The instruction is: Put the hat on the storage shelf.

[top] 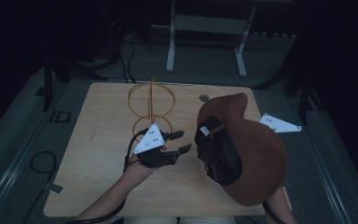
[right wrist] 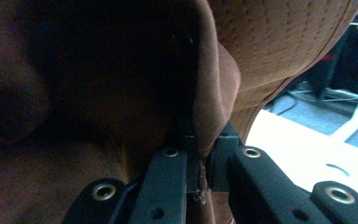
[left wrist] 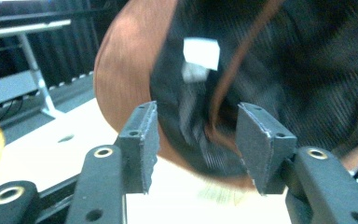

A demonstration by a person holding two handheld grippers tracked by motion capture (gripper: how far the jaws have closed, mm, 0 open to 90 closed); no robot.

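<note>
A brown wide-brimmed hat [top: 256, 149] with a dark lining and a white label hangs tilted over the right side of the wooden table [top: 98, 158], its opening facing left. My right gripper [right wrist: 205, 140] is shut on a fold of the hat's brim [right wrist: 216, 93]; in the high view the hat covers it except for its grey plate [top: 279, 123]. My left gripper [top: 182, 141] stands open just left of the hat, pointing at its opening. In the left gripper view the pads [left wrist: 142, 140] are apart, with the hat's inside [left wrist: 261, 70] close behind them.
A gold wire stand [top: 151, 105] of rings and hoops rises at the table's middle back, just behind my left hand. A small round hole [top: 204, 98] marks the table's far edge. A white frame [top: 205, 28] stands on the floor beyond.
</note>
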